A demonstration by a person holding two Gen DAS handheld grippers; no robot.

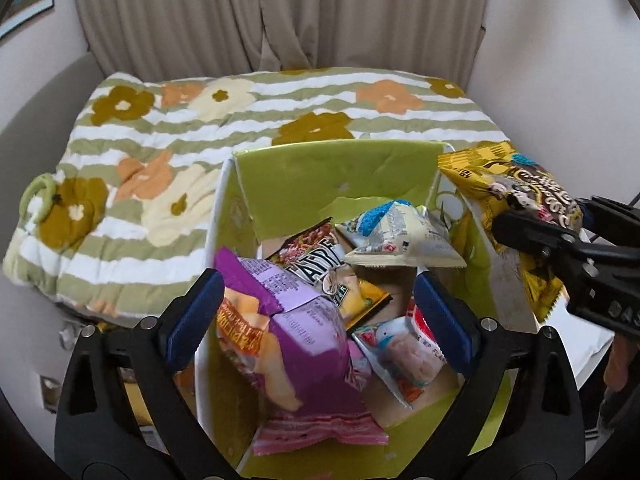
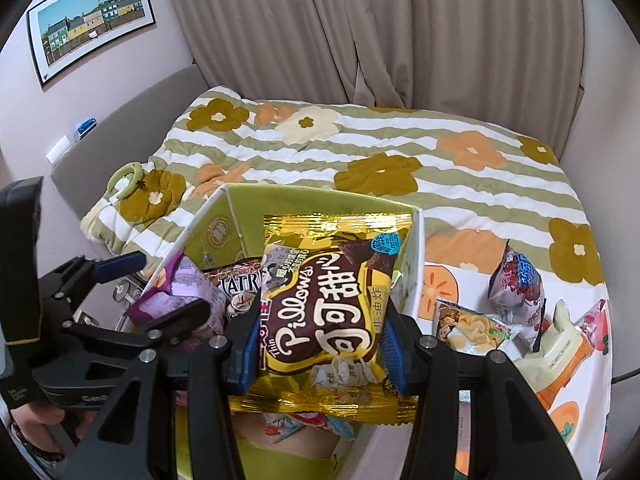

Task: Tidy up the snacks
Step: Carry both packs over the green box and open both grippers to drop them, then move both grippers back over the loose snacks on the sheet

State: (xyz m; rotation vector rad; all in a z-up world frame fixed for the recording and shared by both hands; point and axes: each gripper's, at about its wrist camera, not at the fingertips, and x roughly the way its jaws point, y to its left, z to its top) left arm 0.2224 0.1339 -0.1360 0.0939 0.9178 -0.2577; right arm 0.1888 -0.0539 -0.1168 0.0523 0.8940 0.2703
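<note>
A green cardboard box (image 1: 332,176) stands open and holds several snack packs. A purple chip bag (image 1: 288,320) lies at its near left. My left gripper (image 1: 320,316) is open over the box, its fingers on either side of the purple bag without gripping it. My right gripper (image 2: 318,348) is shut on a yellow and brown Pillows cocoa bag (image 2: 332,292), held over the box's right side (image 2: 416,264). The same bag shows at the right of the left wrist view (image 1: 516,200). Loose snack packs (image 2: 516,284) lie on the table to the right.
A flowered green-striped quilt (image 1: 168,148) covers the surface behind the box. A chip pack (image 2: 476,326) and a cream and orange pack (image 2: 560,356) lie on the fruit-print cloth (image 2: 444,284). Curtains (image 2: 360,40) hang behind.
</note>
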